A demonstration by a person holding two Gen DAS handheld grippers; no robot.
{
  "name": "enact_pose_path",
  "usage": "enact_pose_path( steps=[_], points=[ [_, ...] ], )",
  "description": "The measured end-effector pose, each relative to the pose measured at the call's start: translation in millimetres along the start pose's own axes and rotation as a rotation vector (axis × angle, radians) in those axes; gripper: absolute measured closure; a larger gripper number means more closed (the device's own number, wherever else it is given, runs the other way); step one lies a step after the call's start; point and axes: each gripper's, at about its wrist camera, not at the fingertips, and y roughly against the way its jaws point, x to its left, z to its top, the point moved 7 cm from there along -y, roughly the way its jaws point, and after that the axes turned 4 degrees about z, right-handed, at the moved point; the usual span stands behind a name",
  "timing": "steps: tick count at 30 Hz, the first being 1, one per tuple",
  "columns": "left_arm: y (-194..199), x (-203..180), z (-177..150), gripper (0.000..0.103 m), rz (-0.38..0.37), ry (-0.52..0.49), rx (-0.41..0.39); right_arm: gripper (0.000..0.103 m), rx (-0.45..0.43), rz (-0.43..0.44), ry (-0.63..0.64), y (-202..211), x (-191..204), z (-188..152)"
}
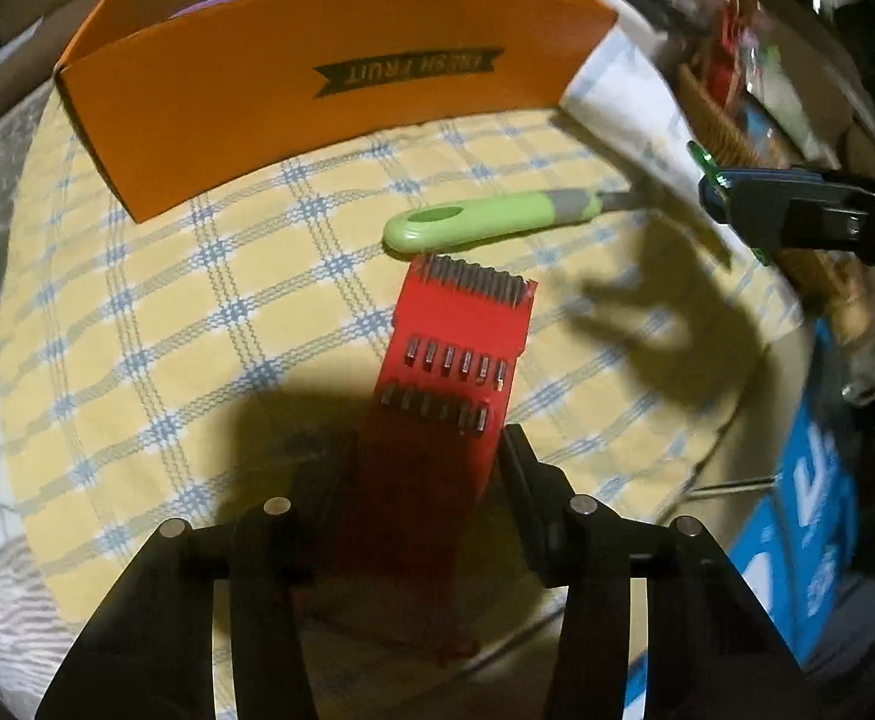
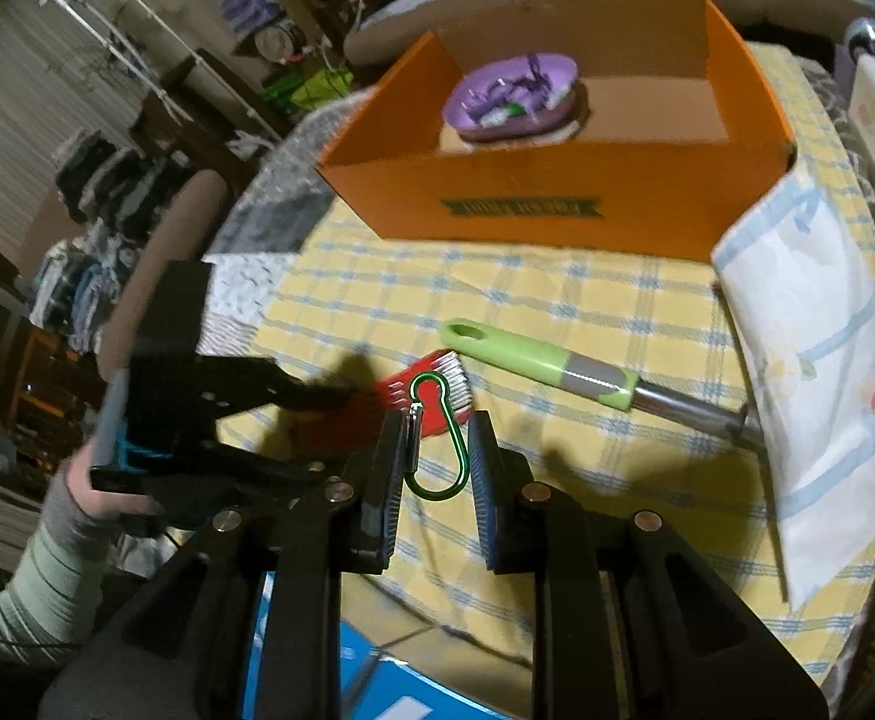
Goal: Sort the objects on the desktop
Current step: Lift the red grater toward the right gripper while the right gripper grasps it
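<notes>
Red bit holder [image 1: 455, 354] sits at centre frame in the left wrist view, clamped between the fingers of the left gripper [image 1: 431, 468], above the yellow checked tablecloth [image 1: 167, 312]. Right gripper [image 2: 437, 456] grips a green carabiner [image 2: 437, 435] at lower centre. Green-handled tool [image 2: 533, 360] lies beside the holder; orange box [image 2: 557, 204], upper centre, holds a purple bowl [image 2: 515, 99].
</notes>
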Motion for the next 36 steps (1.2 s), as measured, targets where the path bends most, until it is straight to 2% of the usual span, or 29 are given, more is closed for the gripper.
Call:
enact_pose_path(
  steps=[4, 6, 9, 13, 17, 19, 26, 29, 31, 34, 36],
  points=[
    [32.6, 0.3, 5.3, 0.055, -0.048, 0.038, -0.08, 0.084, -0.029, 0.013, 0.022, 8.6, 14.2, 22.1],
    [51.8, -2.3, 10.4, 0.055, -0.078, 0.05, -0.121, 0.084, -0.046, -0.01, 0.034, 10.9, 16.5, 46.5],
    [82.3, 3.5, 19.4, 0.055, -0.085, 0.079, -0.207, 0.084, -0.058, -0.025, 0.036, 5.2, 19.5, 88.8],
    [95.6, 13.8, 28.5, 0.055, -0.099, 0.13, -0.252, 0.083, -0.032, -0.091, 0.034, -27.8, 14.2, 151.4],
    [93.6, 18.7, 32.8, 0.055, -0.099, 0.158, -0.258, 0.084, 0.013, -0.134, -0.021, -78.7, -8.7, 199.9],
    [97.1, 28.0, 34.6, 0.055, -0.098, 0.177, -0.266, 0.084, 0.027, -0.158, -0.06, -101.4, -23.7, 213.5],
    [99.4, 53.8, 33.2, 0.055, -0.071, 0.23, -0.276, 0.083, 0.089, -0.234, -0.116, -155.3, -60.7, 228.2],
    [100.1, 62.9, 32.5, 0.055, -0.031, 0.249, -0.277, 0.081, 0.065, -0.26, -0.163, -161.0, -76.5, 229.0],
    [100.1, 67.0, 32.3, 0.055, 0.014, 0.249, -0.275, 0.076, 0.048, -0.236, -0.187, -154.9, -77.5, 224.4],
    [99.7, 67.2, 32.5, 0.055, 0.019, 0.252, -0.279, 0.072, 0.021, -0.203, -0.164, -135.0, -68.2, 216.1],
    [102.1, 64.1, 33.2, 0.055, 0.048, 0.227, -0.285, 0.072, -0.013, -0.105, -0.158, -113.4, -53.0, 206.2]
  ],
)
